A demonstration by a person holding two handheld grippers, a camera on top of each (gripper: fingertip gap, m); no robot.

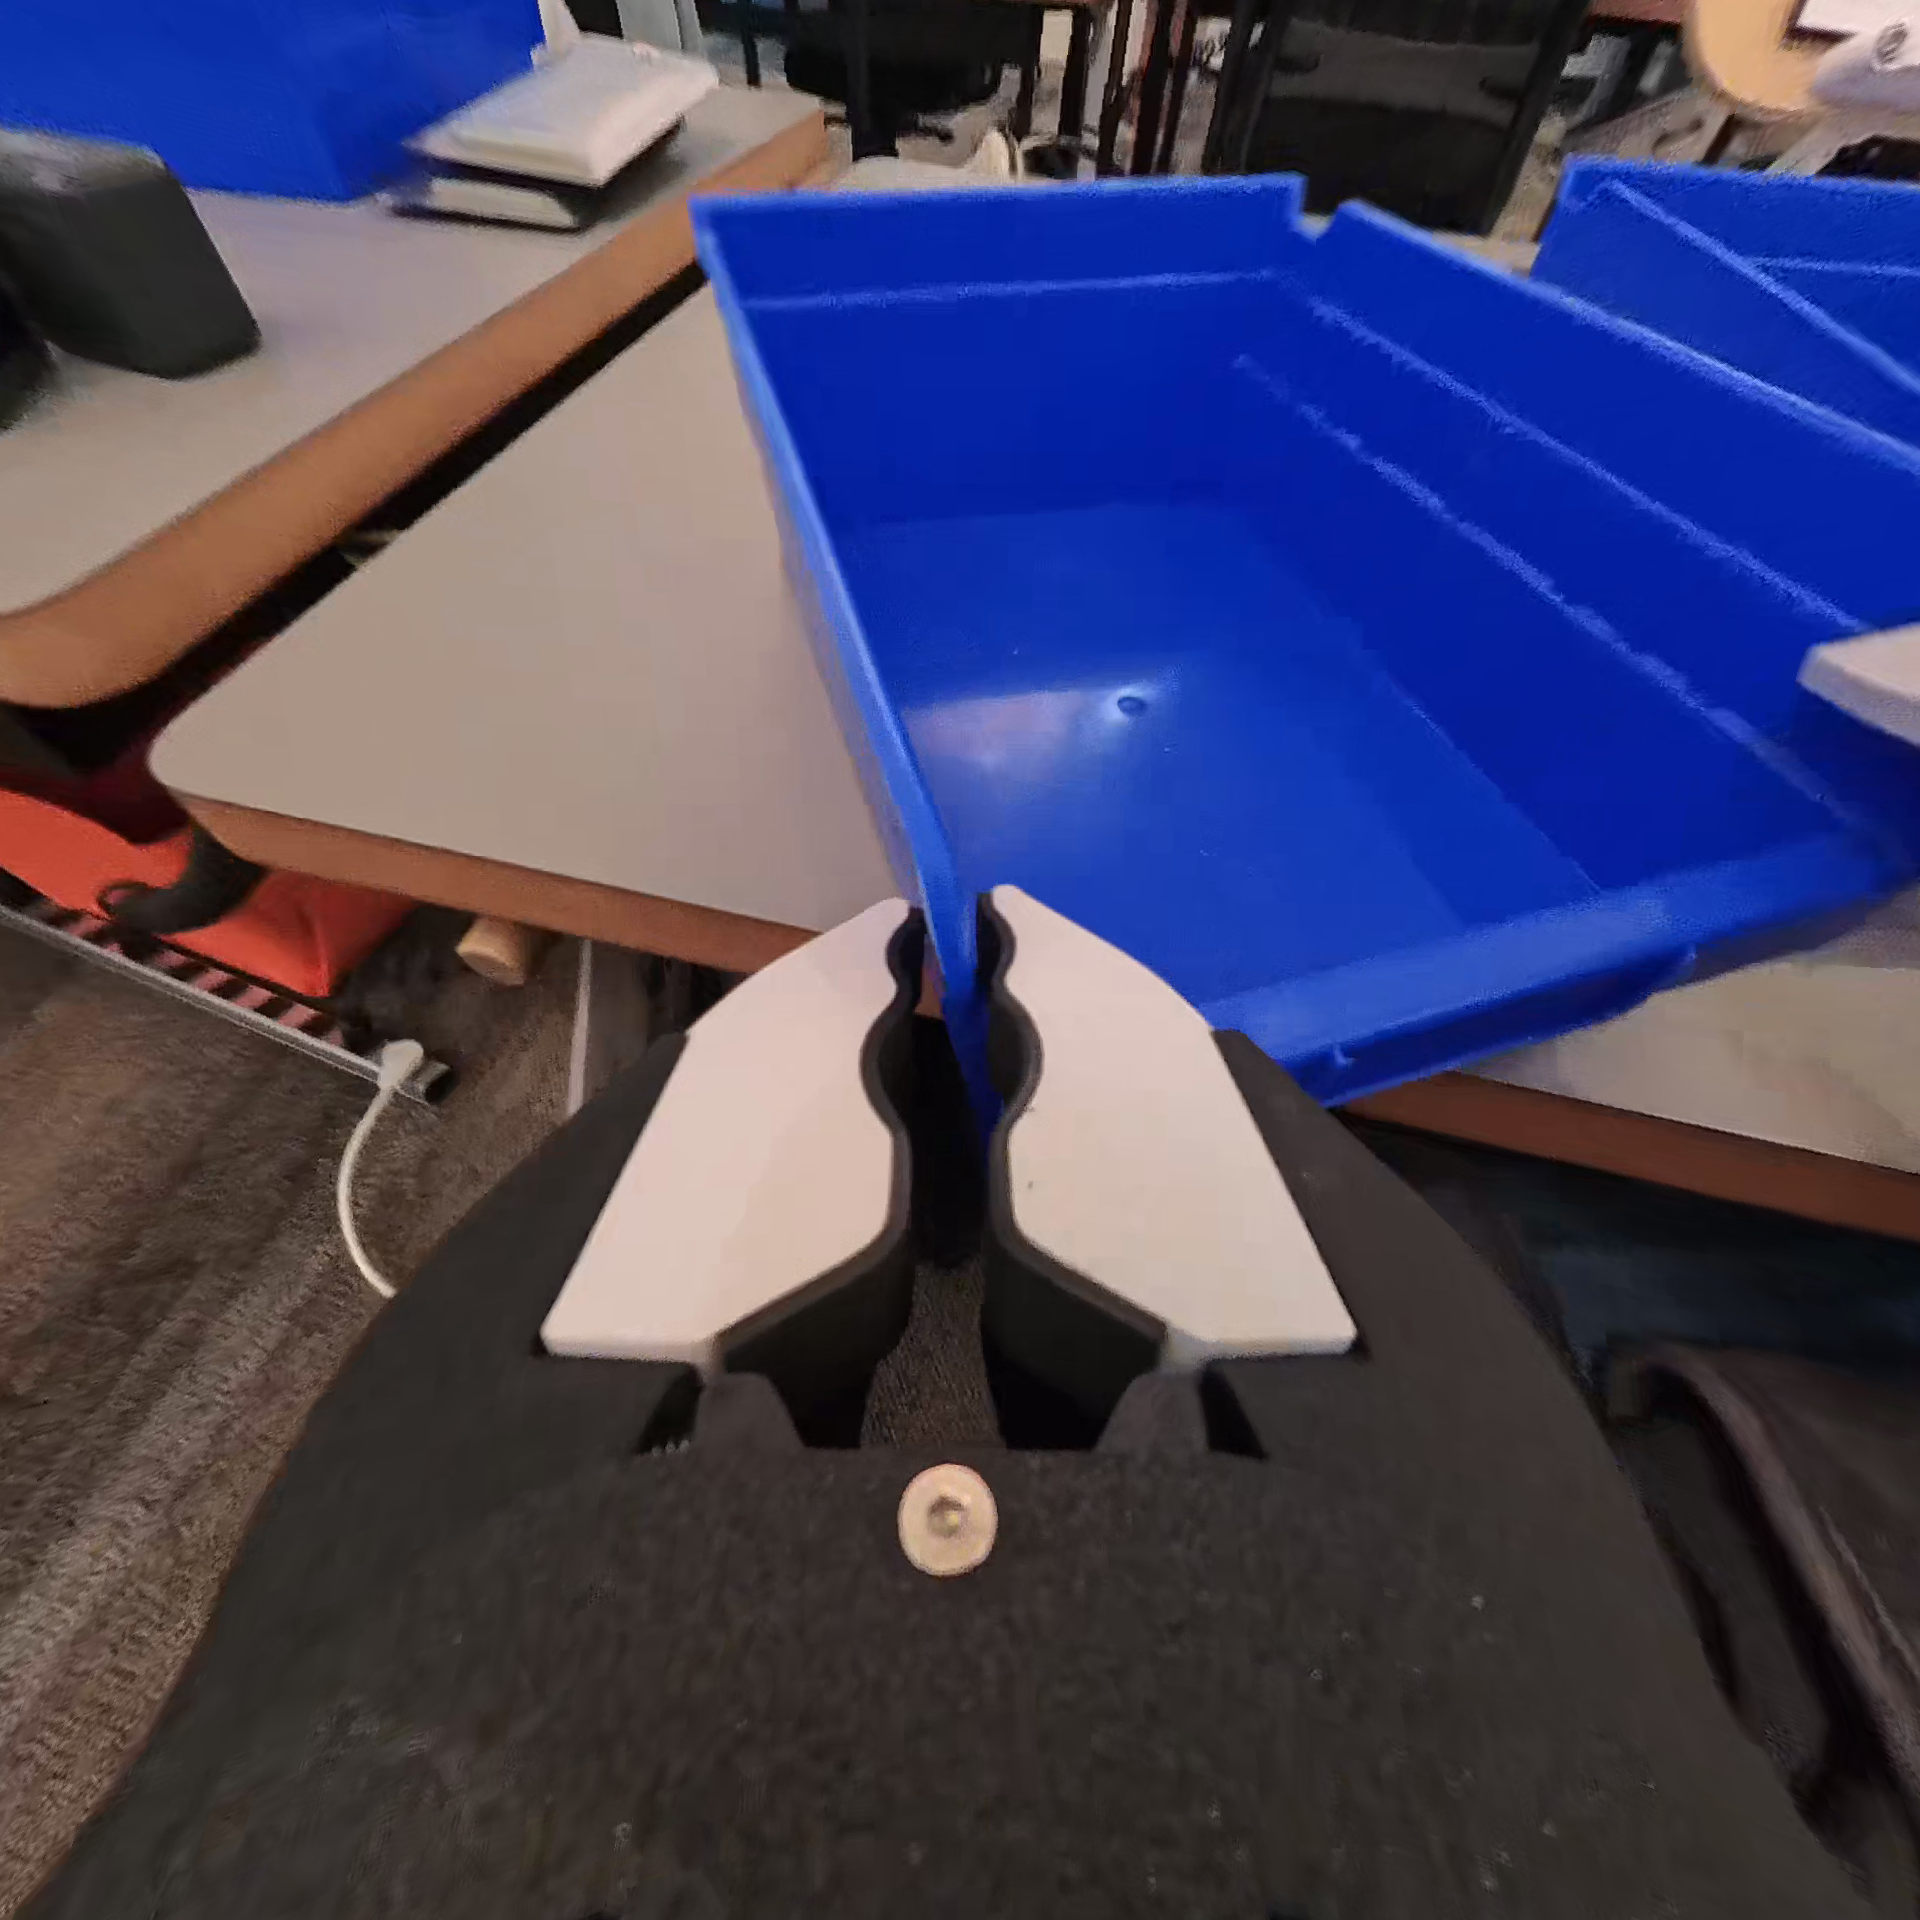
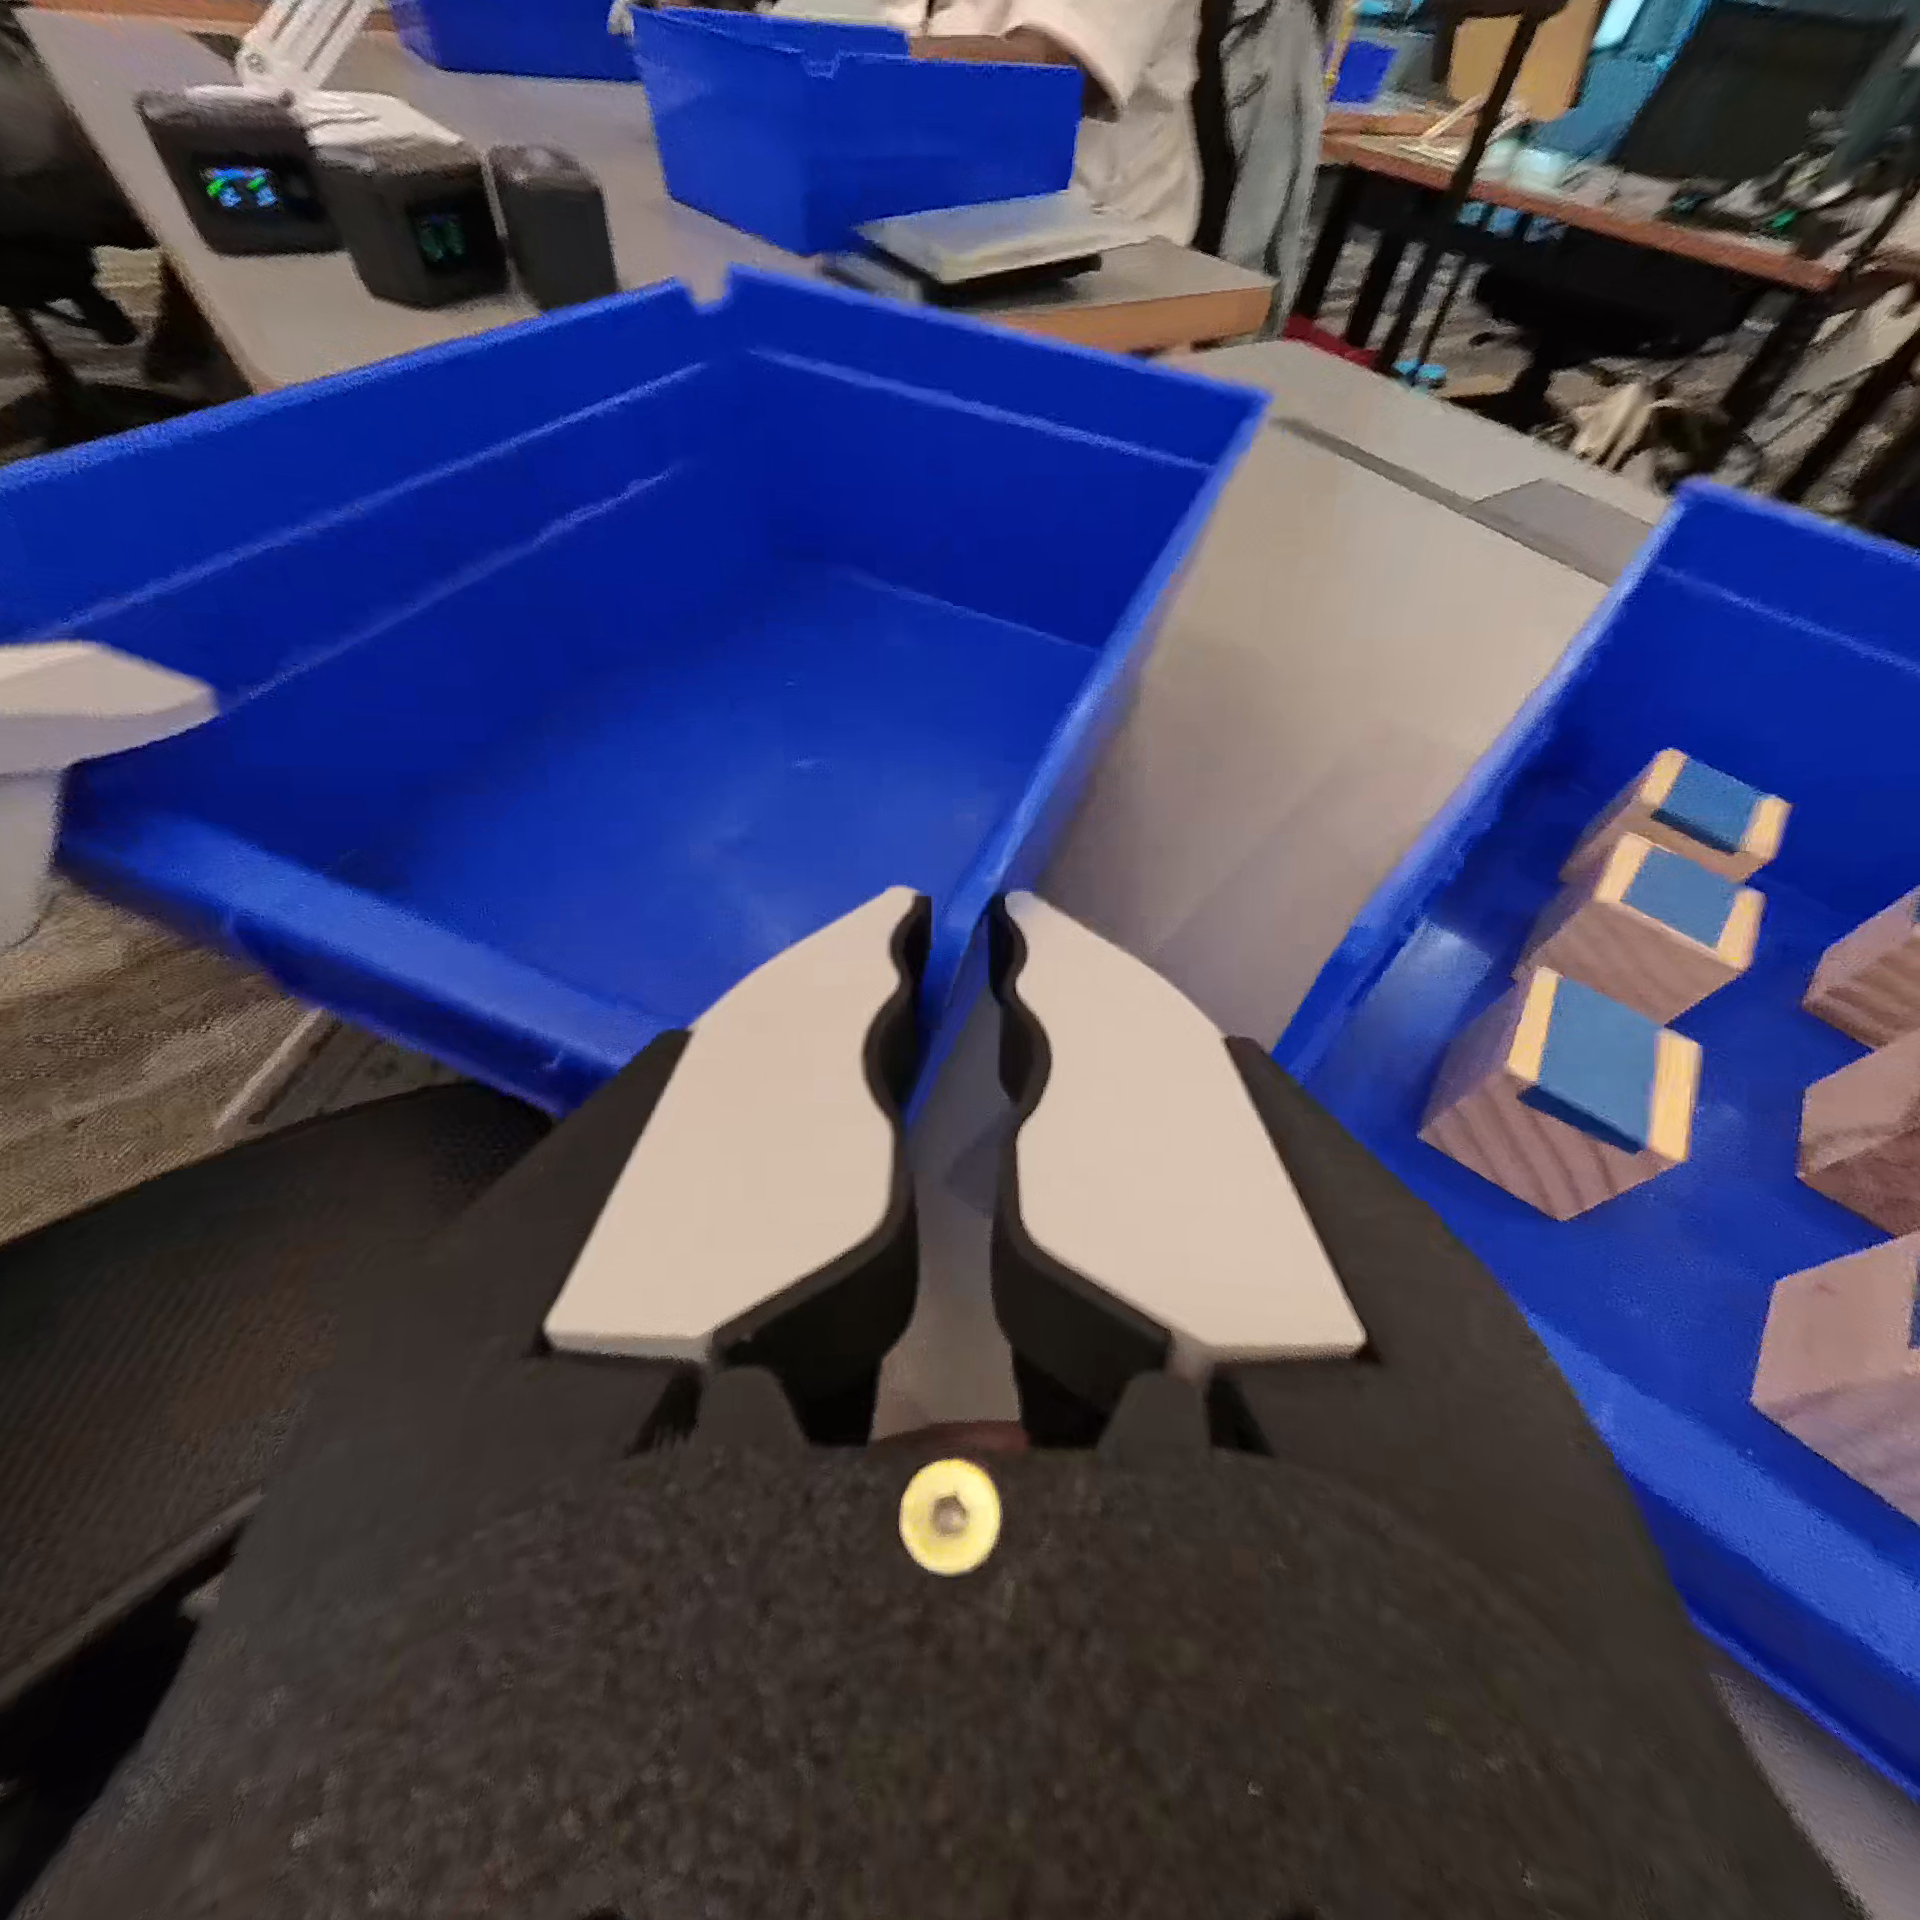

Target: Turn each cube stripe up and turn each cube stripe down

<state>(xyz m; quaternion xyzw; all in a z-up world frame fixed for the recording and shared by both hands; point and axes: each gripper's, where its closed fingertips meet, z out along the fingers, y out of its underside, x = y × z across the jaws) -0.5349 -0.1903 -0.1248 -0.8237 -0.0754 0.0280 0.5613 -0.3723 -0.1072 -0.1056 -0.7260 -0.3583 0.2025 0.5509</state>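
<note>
An empty blue bin [image 1: 1039,343] lies on the grey table [image 1: 520,623], its near end at the table's front edge. My left gripper [image 1: 954,914] is shut on the bin's left wall near the front corner. In the right wrist view, my right gripper [image 2: 961,914] is shut on the same bin's [image 2: 582,436] right wall. Each view shows the other gripper's grey finger at the opposite wall [image 1: 1870,675] [image 2: 83,696]. A second blue bin [image 2: 1538,1403] to the right holds several wooden cubes; three in a row [image 2: 1590,1081] show a blue stripe on top.
The second bin [image 1: 1766,249] also shows at the far right of the left wrist view. Another table behind carries black devices [image 2: 416,218], a further blue bin [image 2: 852,135] and a scale [image 2: 987,249]. A person stands behind it. Carpet floor and a cable [image 1: 364,1164] lie below.
</note>
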